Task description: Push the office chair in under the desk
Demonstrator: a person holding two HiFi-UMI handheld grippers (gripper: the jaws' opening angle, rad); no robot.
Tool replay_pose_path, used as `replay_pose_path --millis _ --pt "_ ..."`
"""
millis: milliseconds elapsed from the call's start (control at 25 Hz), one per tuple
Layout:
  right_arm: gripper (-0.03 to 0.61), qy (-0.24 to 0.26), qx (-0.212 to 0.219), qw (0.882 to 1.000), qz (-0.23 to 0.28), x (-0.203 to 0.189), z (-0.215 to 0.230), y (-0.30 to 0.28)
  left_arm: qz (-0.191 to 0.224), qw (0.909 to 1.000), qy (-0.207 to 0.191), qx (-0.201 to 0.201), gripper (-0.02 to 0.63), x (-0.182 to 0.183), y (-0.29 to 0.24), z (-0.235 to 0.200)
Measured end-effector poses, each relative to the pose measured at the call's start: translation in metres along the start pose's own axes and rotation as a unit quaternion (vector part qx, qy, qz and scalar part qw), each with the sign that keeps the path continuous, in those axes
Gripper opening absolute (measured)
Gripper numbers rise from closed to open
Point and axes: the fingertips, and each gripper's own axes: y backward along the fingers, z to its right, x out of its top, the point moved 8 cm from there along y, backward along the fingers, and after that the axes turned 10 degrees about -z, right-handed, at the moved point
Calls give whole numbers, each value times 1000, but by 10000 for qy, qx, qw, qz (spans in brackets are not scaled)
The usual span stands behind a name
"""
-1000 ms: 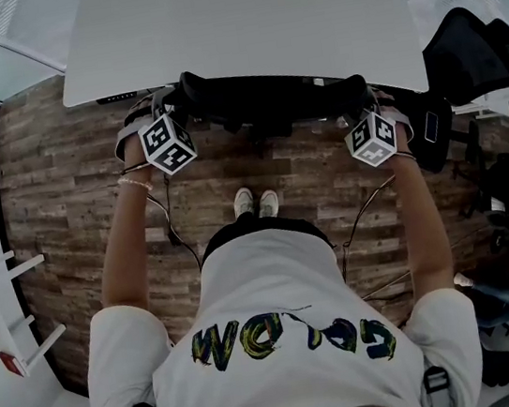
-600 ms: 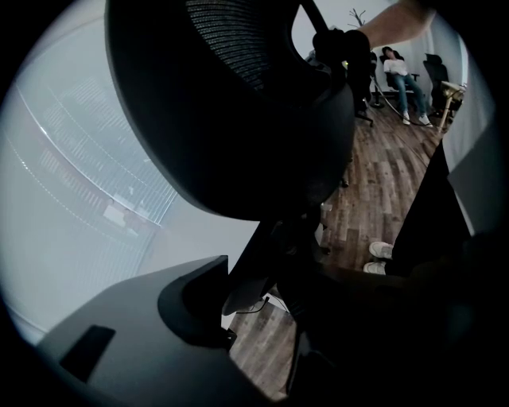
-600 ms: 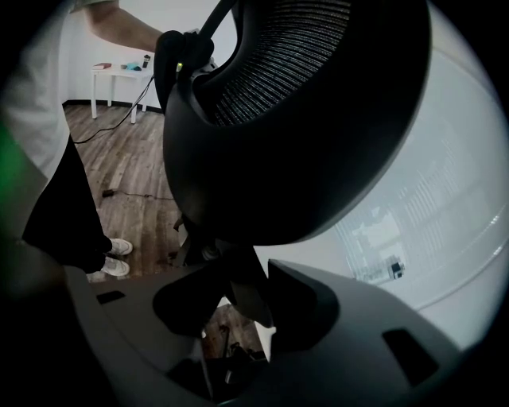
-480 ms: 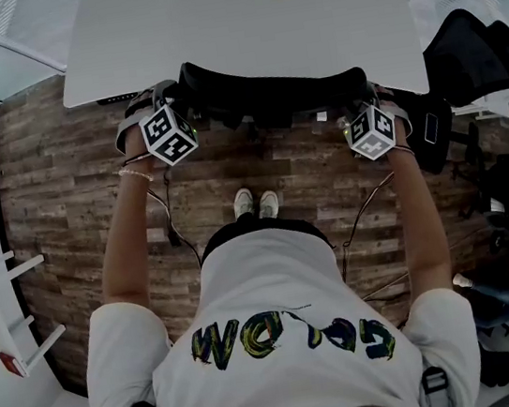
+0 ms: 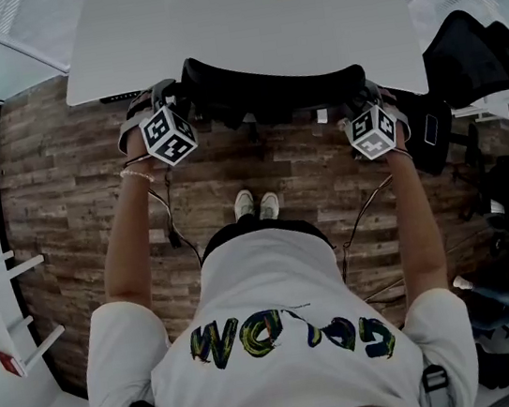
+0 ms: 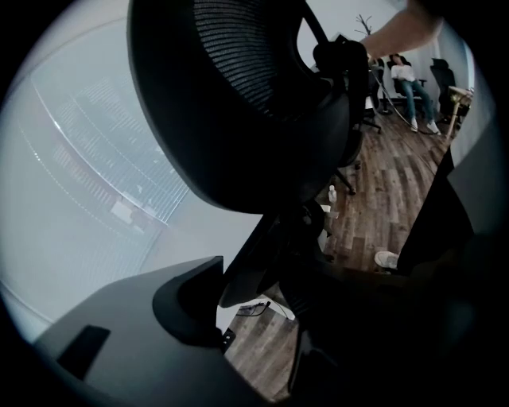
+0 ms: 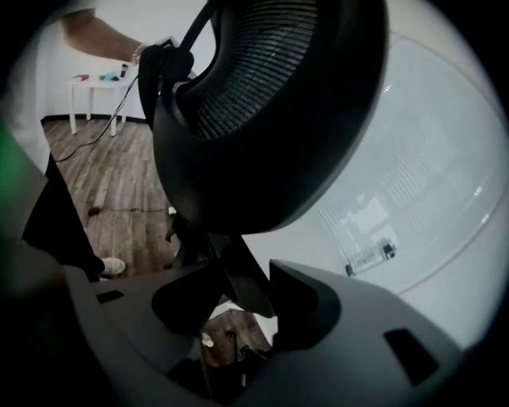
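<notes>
The office chair (image 5: 271, 91) sits tucked against the white table's (image 5: 237, 20) near edge. A second black chair (image 5: 473, 51) stands at right and a small white stand (image 5: 5, 311) at left. Your arms reach forward and down. The left gripper (image 6: 270, 286) and right gripper (image 7: 242, 294) are at the backrest's ends, jaws apart and just opening, with the chair's frame between them.

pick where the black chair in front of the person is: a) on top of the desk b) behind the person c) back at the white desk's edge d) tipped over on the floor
C: the chair stands upright, its back along the near edge of the desk.
</notes>
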Motion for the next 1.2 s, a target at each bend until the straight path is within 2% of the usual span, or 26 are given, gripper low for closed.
replay_pose_path --millis 120,240,320,480,720,880,1000,1080,1200 --pt "158 -731 -151 9970 184 -2 4 20 97 9984 545 137 210 -7 20 4" --pt "141 -1432 -86 9884 490 -3 0 44 499 9898 1336 32 178 -13 43 14" --pt "126 -1830 -5 9805 715 -1 -5 59 813 9796 1834 -88 150 -14 60 19" --pt "89 -2592 102 9567 1320 8 -13 95 1537 9501 2686 -379 103 -5 95 27" --pt "61 -3271 182 9171 2271 39 -11 155 2593 9038 3377 -433 34 14 153 18" --pt "49 -3361 3 9033 2665 56 -4 193 3080 8712 3797 -448 15 20 184 10" --pt "38 -3386 24 8953 2894 70 -3 215 3398 8480 4033 -523 11 29 202 8" --pt "37 -3400 98 8894 3052 80 -4 228 3545 8397 4083 -496 11 34 213 8" --pt "31 -3389 113 8833 3236 92 -8 244 3690 8386 3989 -379 11 44 230 9"
